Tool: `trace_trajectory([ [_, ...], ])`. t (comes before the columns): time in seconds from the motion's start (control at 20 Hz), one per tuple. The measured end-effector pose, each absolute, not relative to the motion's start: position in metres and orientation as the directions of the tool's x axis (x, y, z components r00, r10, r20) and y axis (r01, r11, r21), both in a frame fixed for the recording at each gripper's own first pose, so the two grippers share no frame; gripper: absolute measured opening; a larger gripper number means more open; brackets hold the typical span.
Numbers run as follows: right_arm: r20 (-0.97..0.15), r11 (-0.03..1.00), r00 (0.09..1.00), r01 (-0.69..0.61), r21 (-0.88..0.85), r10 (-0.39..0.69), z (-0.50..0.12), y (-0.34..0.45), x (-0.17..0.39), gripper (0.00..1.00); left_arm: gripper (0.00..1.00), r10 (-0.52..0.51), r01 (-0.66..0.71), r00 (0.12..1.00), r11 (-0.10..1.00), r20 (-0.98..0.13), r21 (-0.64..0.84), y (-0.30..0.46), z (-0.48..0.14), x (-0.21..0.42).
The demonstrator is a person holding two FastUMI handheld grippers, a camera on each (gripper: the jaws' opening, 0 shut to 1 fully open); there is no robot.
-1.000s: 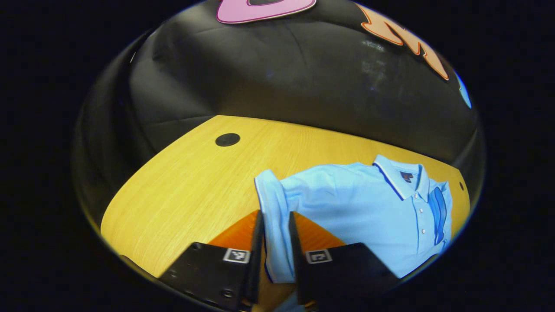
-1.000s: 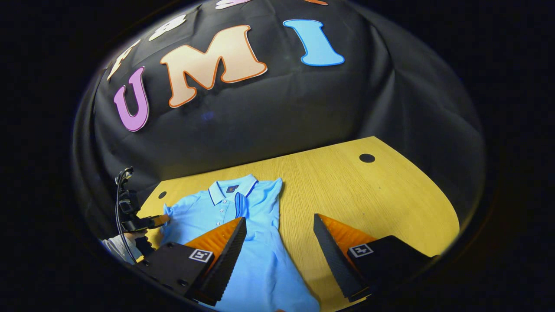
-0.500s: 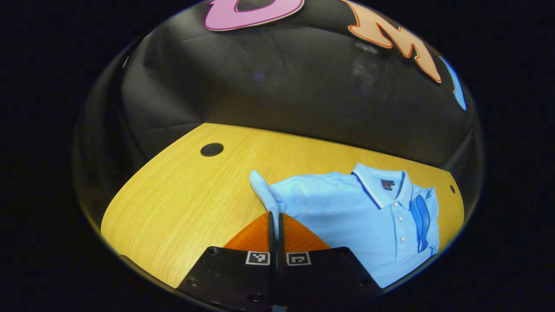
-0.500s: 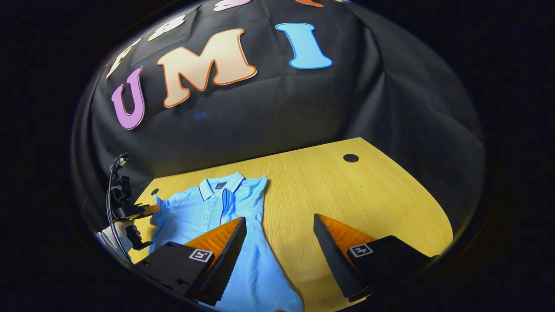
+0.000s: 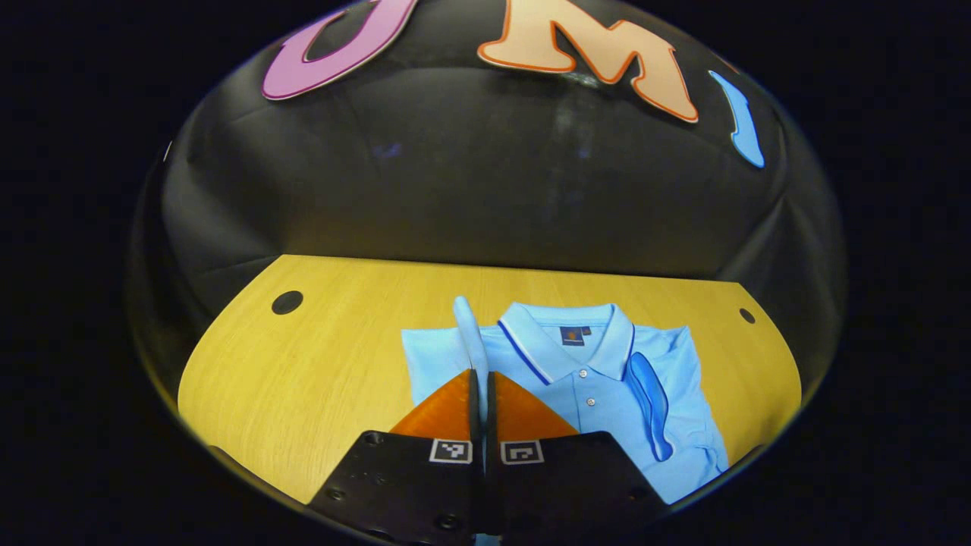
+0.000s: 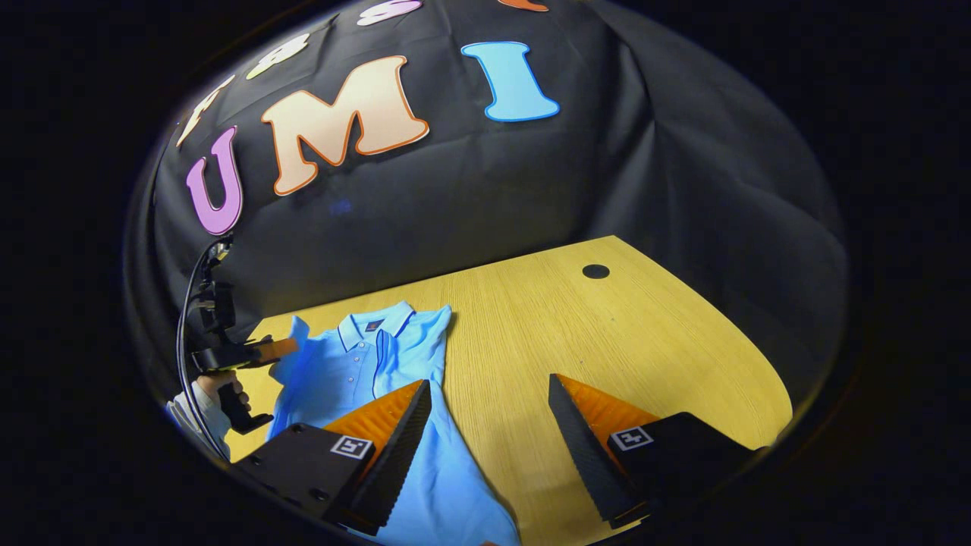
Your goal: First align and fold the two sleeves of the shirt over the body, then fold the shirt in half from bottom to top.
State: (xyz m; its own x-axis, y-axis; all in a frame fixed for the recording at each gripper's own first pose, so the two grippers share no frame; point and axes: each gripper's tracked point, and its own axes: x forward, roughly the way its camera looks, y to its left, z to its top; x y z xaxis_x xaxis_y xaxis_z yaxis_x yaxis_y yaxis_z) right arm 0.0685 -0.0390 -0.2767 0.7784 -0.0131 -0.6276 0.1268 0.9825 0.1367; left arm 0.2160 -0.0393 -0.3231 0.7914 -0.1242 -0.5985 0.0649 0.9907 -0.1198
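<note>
One sleeve (image 5: 469, 334) is pinched in the left gripper (image 5: 479, 379), mid-fold over the shirt (image 5: 599, 394); next, lay it flat; right gripper (image 6: 489, 402) gapes

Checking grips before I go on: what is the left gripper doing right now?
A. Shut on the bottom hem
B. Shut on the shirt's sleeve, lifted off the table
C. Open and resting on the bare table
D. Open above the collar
B: in the left gripper view the left gripper has its fingers closed on the sleeve, which stands up above the shirt.
</note>
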Motion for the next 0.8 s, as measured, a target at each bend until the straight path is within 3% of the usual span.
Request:
trace_trajectory([
  [0.3,-0.643,0.977,0.766,0.155,0.146,-0.026,-0.282,-0.034,0.073,0.98,0.00,-0.172,0.127,0.779,0.985,-0.603,-0.116,-0.070,-0.344,0.215],
  [0.4,-0.634,0.976,0.773,0.158,0.147,-0.030,-0.280,-0.030,0.075,0.98,0.11,-0.234,0.173,0.773,0.972,-0.589,-0.159,-0.080,-0.338,0.209],
  [0.5,-0.619,0.978,0.784,0.155,0.137,-0.037,-0.278,-0.027,0.078,0.98,1.00,-0.224,0.169,0.786,0.974,-0.576,-0.148,-0.073,-0.334,0.206],
  [0.55,-0.609,0.980,0.792,0.151,0.127,-0.043,-0.276,-0.025,0.078,0.98,0.93,-0.222,0.165,0.794,0.975,-0.566,-0.152,-0.069,-0.327,0.201],
  [0.8,-0.577,0.990,0.817,0.087,0.107,-0.009,-0.263,-0.010,0.063,0.97,0.95,-0.176,0.111,0.842,0.982,-0.510,-0.155,-0.031,-0.288,0.155],
])
